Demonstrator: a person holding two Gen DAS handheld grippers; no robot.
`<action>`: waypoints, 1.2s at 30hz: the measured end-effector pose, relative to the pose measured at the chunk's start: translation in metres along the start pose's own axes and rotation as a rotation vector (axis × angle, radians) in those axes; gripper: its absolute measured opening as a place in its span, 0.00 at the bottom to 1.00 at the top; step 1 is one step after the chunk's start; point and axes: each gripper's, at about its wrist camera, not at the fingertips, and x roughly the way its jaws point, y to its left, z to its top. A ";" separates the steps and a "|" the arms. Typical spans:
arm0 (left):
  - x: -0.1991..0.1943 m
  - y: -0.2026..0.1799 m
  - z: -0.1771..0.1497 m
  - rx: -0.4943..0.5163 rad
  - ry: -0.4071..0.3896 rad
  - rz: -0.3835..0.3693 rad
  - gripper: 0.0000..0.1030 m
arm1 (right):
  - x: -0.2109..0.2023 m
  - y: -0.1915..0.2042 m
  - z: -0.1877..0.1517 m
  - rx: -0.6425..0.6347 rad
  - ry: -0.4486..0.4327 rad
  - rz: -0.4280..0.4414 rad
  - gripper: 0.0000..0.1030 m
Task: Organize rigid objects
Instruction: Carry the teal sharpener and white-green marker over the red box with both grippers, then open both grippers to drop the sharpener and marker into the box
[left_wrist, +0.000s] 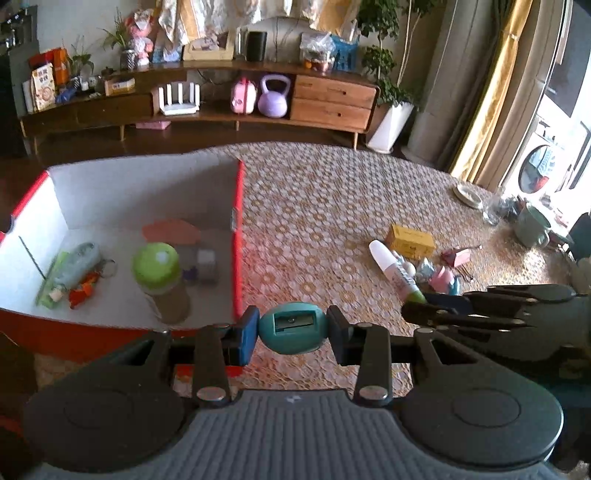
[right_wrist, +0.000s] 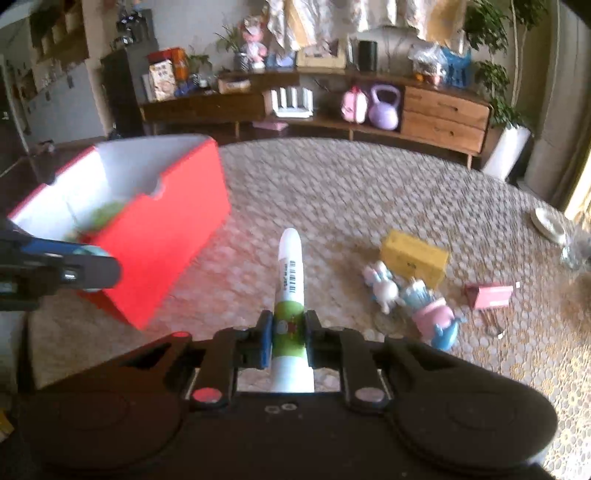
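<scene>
1. Left wrist view: the pencil sharpener (left_wrist: 293, 327), teal and egg-shaped, is sitting clamped between the pads of the left gripper (left_wrist: 291, 328), jaws partly closed onto it, just at the near corner of the red box (left_wrist: 239, 236). Judging by this, the step in hand is carrying it to the box; the next move is calling for a swing left over the red wall before letting go.
2. Inside the box a green-capped bottle (left_wrist: 157, 267), a tube (left_wrist: 72, 271) and a tape roll (left_wrist: 207, 266) are already lying, so a free spot on the white floor is wanted.
3. Right wrist view: the glue stick (right_wrist: 290, 295), white with a green label, is being gripped by the right gripper (right_wrist: 289, 338), jaws nearly shut around its body, above the patterned cloth (right_wrist: 332, 192).
4. The box's near wall is standing in its way and must be cleared; the left gripper is also crowding that side.
5. Still waiting on the cloth: a yellow box (right_wrist: 413, 258), a rabbit figure (right_wrist: 382, 286), a pink toy (right_wrist: 434, 314) and a pink binder clip (right_wrist: 491, 295).
</scene>
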 end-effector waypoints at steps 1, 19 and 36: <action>-0.004 0.003 0.001 -0.001 -0.006 0.004 0.38 | -0.004 0.005 0.004 -0.006 -0.003 0.007 0.16; -0.042 0.111 0.044 -0.021 -0.074 0.143 0.38 | -0.015 0.094 0.076 -0.103 -0.050 0.089 0.16; 0.034 0.189 0.072 0.014 0.040 0.305 0.38 | 0.078 0.151 0.107 -0.183 0.030 0.059 0.16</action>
